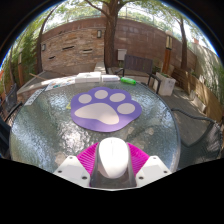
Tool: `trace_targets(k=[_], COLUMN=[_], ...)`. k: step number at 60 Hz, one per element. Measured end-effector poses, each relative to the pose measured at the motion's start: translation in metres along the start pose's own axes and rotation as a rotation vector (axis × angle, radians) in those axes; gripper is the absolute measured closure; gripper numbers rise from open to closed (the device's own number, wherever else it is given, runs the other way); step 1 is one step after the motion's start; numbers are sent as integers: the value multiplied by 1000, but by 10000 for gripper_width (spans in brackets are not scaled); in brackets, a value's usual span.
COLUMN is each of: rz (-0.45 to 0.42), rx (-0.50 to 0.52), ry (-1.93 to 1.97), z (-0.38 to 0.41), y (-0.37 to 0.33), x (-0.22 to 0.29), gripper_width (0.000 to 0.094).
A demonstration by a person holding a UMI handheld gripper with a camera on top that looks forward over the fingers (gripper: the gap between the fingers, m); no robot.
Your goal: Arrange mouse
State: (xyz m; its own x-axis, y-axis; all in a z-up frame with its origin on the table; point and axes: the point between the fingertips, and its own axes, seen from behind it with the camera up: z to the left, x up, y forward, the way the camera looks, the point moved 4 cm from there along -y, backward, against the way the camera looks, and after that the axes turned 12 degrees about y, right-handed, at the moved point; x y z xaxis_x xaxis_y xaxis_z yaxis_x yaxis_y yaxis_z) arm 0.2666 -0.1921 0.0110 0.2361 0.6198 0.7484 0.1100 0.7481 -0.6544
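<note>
Gripper view: gripper [113, 165] jaws clamp the white mouse [113, 156] above a glass table [50, 125].

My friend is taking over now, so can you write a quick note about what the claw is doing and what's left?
Claw: shut on the white mouse, both pink pads pressing its sides, held above the glass table.
Purple paw-print mouse pad: flat on the table just beyond the claw, nothing on it.
Done: mouse picked up.
Left: probably set the mouse on the pad, then let go.
</note>
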Motion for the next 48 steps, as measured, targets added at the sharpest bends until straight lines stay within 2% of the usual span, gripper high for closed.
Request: trace_targets(k=[3, 11, 18, 23, 29, 32, 36, 41, 45, 48], rz=[9, 21, -10, -73, -194, -240, -249, -234, -161, -89], rx=[-9, -4, 28, 73, 126, 139, 154, 152, 144, 144], ry=[-16, -32, -23, -3, -14, -5, 20, 20, 17, 30], z=[1, 9, 26, 44, 65, 73, 75, 77, 75, 74], y=[0, -14, -55, -85, -99, -91, -60, -5, 40, 81], x=[-1, 4, 31, 77, 154, 189, 223, 235, 226, 197], gripper_width=[530, 583, 580, 581, 582, 582, 582, 577, 577, 575])
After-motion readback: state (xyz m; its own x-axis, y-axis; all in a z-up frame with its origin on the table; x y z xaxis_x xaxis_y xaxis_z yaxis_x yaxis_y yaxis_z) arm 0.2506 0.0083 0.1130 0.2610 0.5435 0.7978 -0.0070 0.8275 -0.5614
